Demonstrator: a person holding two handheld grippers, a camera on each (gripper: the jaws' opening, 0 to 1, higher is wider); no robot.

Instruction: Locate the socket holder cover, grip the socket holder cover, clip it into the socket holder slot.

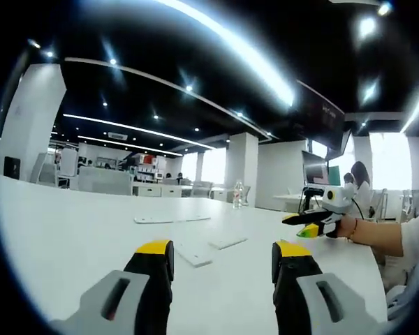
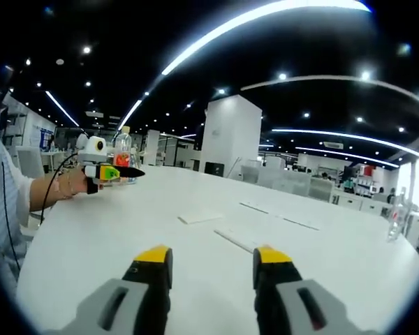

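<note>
Several flat white pieces lie on the white desk (image 1: 63,230), ahead of both cameras. Nearest in the left gripper view is a small white plate (image 1: 194,255), just beyond the jaw tips, with a second flat piece (image 1: 228,242) beside it and long thin strips (image 1: 171,219) farther back. In the right gripper view we see a flat plate (image 2: 200,218), a narrow strip (image 2: 234,240) nearer the jaws, and more strips (image 2: 279,216) beyond. We cannot tell which piece is the socket holder cover and which the holder with its slot; white on white hides the detail.

Our judgement: whichever it is, the cover looks thin, light, rigid plastic, lying flush on the desk. It is likely slippery, hard to get a jaw under, and apt to skid if nudged. Best hold is across the short width at an edge, perhaps after tipping or sliding it.

The left hand-held gripper (image 1: 223,259) hovers above the desk, jaws wide apart, holding nothing. The right hand-held gripper (image 2: 212,264) is likewise spread and empty.

A clear bottle (image 2: 124,159) stands at the desk's far side.
</note>
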